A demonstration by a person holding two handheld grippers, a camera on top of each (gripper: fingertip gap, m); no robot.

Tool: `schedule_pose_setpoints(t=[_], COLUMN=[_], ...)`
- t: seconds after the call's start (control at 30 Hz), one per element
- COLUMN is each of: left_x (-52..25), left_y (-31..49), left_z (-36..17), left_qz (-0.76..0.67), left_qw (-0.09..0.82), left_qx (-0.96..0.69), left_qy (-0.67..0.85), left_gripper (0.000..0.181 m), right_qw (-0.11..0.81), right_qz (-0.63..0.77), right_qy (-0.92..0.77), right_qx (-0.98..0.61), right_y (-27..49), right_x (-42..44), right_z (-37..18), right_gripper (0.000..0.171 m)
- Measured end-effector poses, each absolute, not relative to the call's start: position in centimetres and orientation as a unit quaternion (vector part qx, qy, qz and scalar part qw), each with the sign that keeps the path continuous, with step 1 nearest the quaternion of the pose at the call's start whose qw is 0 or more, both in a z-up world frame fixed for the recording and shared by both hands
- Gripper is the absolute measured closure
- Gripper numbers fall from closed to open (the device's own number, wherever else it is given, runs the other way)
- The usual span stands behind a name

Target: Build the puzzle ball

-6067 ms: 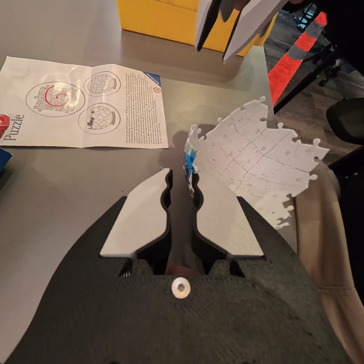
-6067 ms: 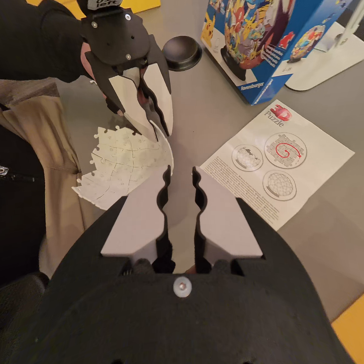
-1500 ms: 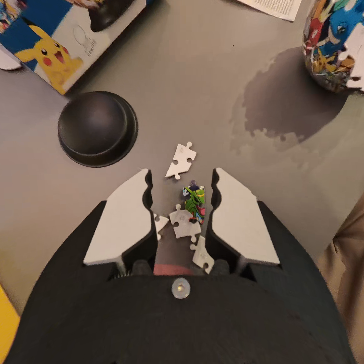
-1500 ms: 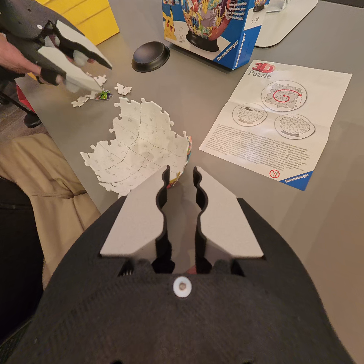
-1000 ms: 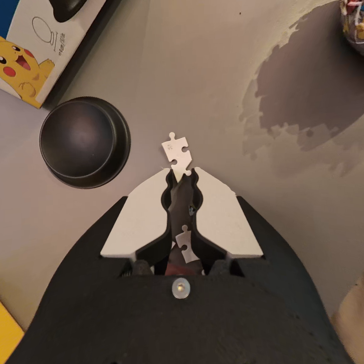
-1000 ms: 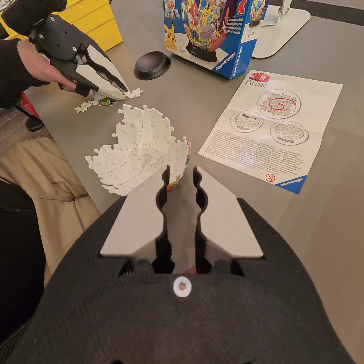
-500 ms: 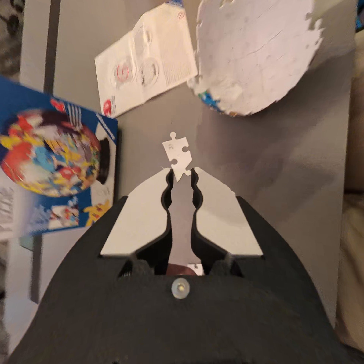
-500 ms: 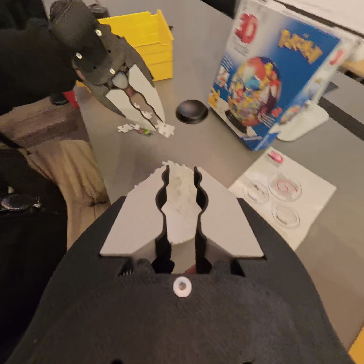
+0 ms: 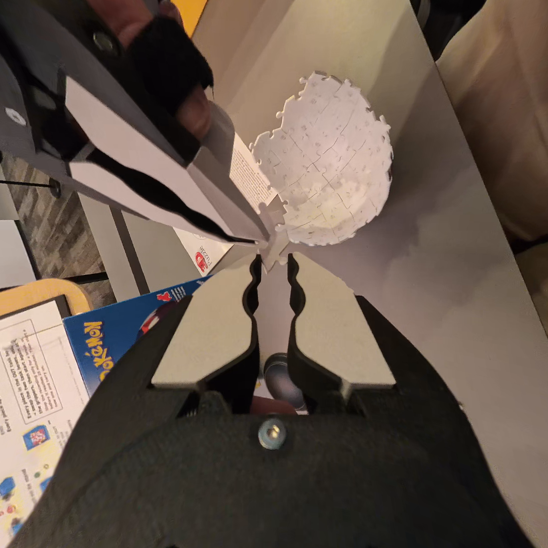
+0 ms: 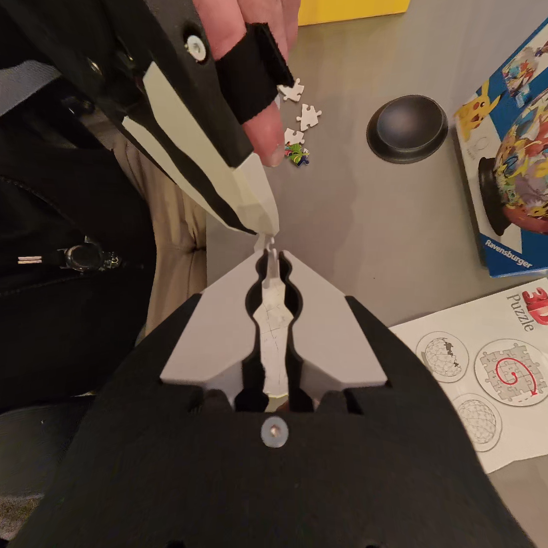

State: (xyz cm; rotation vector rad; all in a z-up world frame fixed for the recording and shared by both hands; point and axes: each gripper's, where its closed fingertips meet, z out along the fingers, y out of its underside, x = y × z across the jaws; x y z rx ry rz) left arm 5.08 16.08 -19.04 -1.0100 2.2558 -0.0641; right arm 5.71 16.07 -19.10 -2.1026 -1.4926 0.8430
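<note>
**Loose piece brought to the rim of the half-built ball**

Left gripper [image 9: 274,259]: fingers nearly together, pinching a single white puzzle piece [image 9: 274,250] at the very tips. The piece is blank side up, with knobs along its edges.

Right gripper [image 10: 272,255]: fingers clamped on the rim of the puzzle shell [image 9: 326,166], which is held up above the grey table [image 9: 400,281]. In the left wrist view its tips meet the loose piece at the shell's lower-left edge.

Shell: a curved bowl of joined pieces, white and matt on the inside, seams showing as a grid of thin lines, rim jagged with knobs and notches. Printed side not in view. In the right wrist view it is seen edge-on, a thin white strip running between the fingers.

On the table: four spare pieces [image 10: 308,117], three white side up, one coloured; a round black stand [image 10: 406,128]; a blue box [image 10: 510,178]; an unfolded instruction sheet [image 10: 486,379]; and the corner of a yellow bin [image 10: 350,9].
</note>
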Motion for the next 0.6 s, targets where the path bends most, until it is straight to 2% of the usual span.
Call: schedule_pose_setpoints(t=[0.13,0.27,0.43,0.6], left_x=[5.7,6.6,7.0,8.2], left_y=[16.4,17.6,19.8,19.4], left_z=[-19.3,-18.4,-17.6,-17.3], left_qz=[-0.014,-0.041,-0.116,-0.308], left_qw=[0.321,0.355,0.398,0.403], left_qx=[-0.374,-0.407,-0.511,-0.606], left_qy=[0.870,0.841,0.753,0.613], left_gripper=[0.165,0.171,0.153,0.156], right_qw=[0.216,0.267,0.349,0.432], right_qz=[0.310,0.343,0.375,0.416], right_qy=[-0.525,-0.487,-0.421,-0.364], right_qx=[-0.762,-0.758,-0.749,-0.712], right_y=[16.3,17.1,18.3,18.6], right_x=[6.3,7.0,8.4,9.3], right_z=[-19.4,-18.5,-17.3,-15.1], right_gripper=[0.168,0.171,0.171,0.171])
